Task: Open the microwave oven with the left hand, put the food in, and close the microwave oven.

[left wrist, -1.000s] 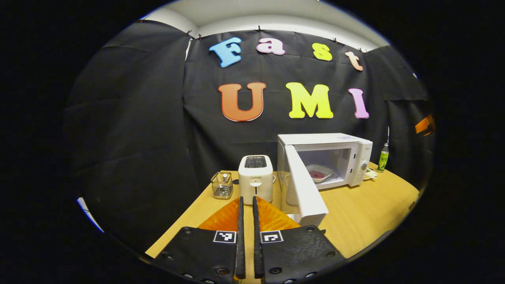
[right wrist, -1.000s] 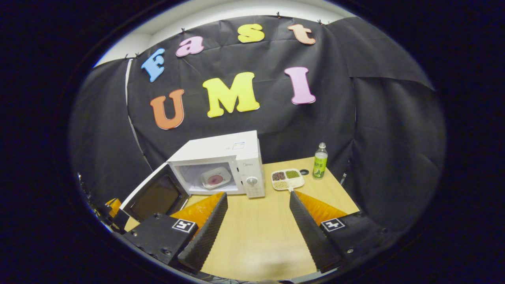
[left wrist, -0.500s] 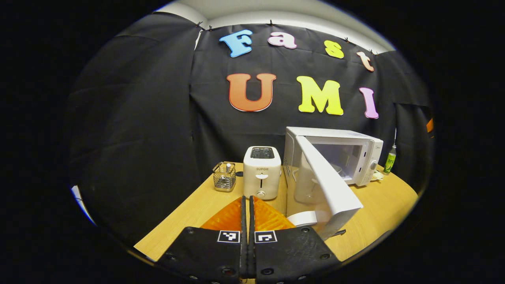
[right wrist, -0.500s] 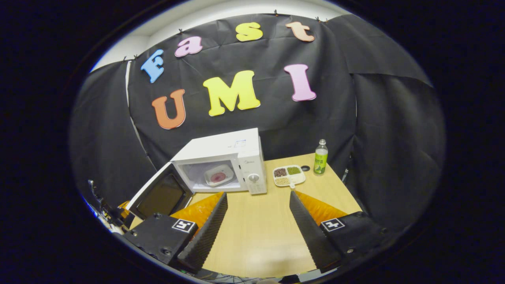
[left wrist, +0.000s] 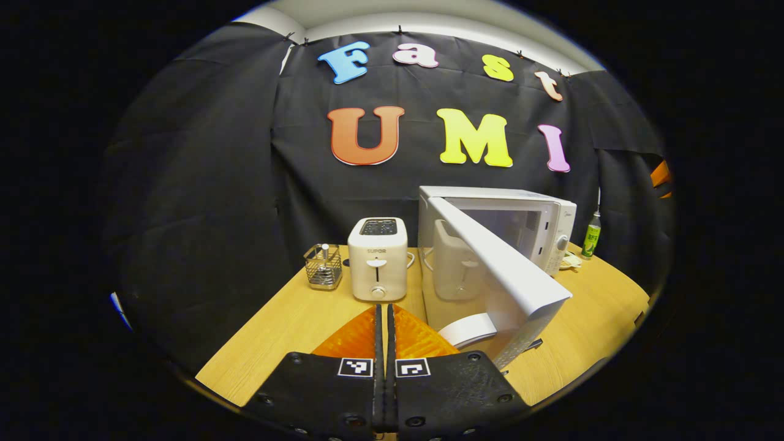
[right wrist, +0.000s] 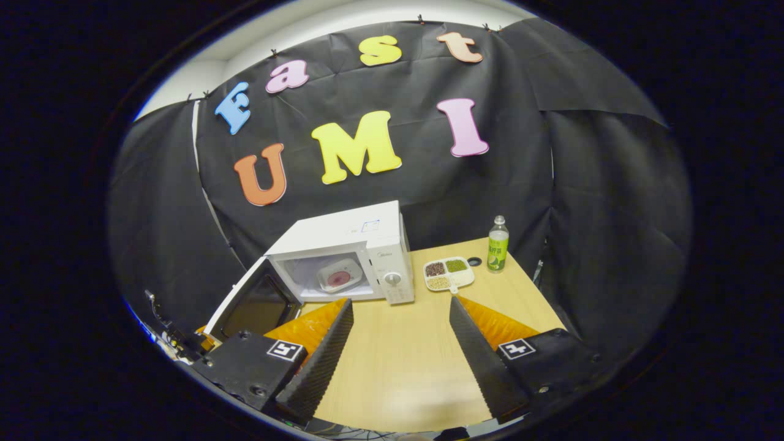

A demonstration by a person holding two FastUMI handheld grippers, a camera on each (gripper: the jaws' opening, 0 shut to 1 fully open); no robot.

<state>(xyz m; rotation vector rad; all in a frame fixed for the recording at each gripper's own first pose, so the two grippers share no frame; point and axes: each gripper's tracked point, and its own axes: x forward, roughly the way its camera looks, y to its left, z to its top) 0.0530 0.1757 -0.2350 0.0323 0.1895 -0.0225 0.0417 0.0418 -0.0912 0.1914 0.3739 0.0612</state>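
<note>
White, one microwave [right wrist: 361, 254] stands ahead of the right tool [right wrist: 398, 343], its door [left wrist: 496, 278] partly swung out, one plate of food [right wrist: 339, 277] inside. The door's free edge lies just right of the left tool [left wrist: 384, 343], whose fingers are pressed together on nothing. The right tool's fingers are spread wide over bare bench [right wrist: 398, 367]. One toaster [left wrist: 377, 258], one wire basket [left wrist: 323, 266], one divided tray [right wrist: 449, 274], one bottle [right wrist: 497, 244] line the far edge.
</note>
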